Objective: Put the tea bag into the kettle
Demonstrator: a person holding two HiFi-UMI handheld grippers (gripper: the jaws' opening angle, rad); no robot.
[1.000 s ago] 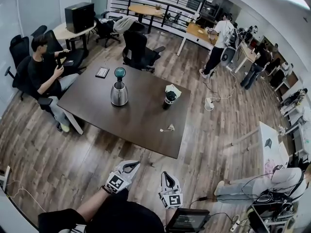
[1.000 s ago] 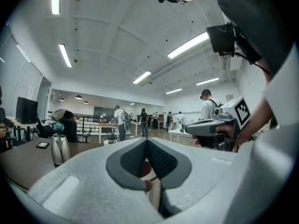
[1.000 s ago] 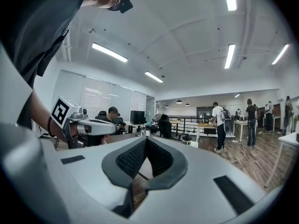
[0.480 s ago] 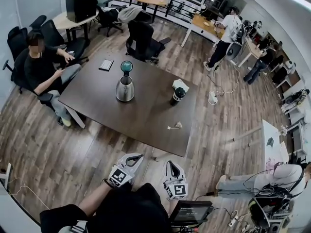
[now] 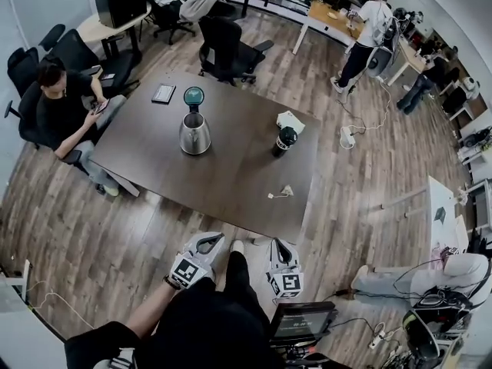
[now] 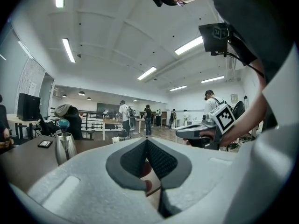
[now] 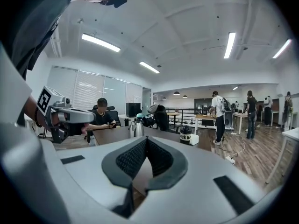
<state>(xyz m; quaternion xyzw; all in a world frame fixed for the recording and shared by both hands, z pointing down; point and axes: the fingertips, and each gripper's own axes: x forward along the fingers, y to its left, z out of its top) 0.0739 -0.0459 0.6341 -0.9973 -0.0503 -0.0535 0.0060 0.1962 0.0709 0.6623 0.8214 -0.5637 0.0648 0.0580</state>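
**Tea bag (image 5: 286, 192) untouched on the table (image 5: 231, 175)**

Left gripper (image 5: 209, 241) and right gripper (image 5: 280, 246) hang side by side off the table's near edge, each with fingers pressed together on nothing. The tea bag lies by that near edge, toward the right, well apart from the steel kettle (image 5: 194, 134) farther across.
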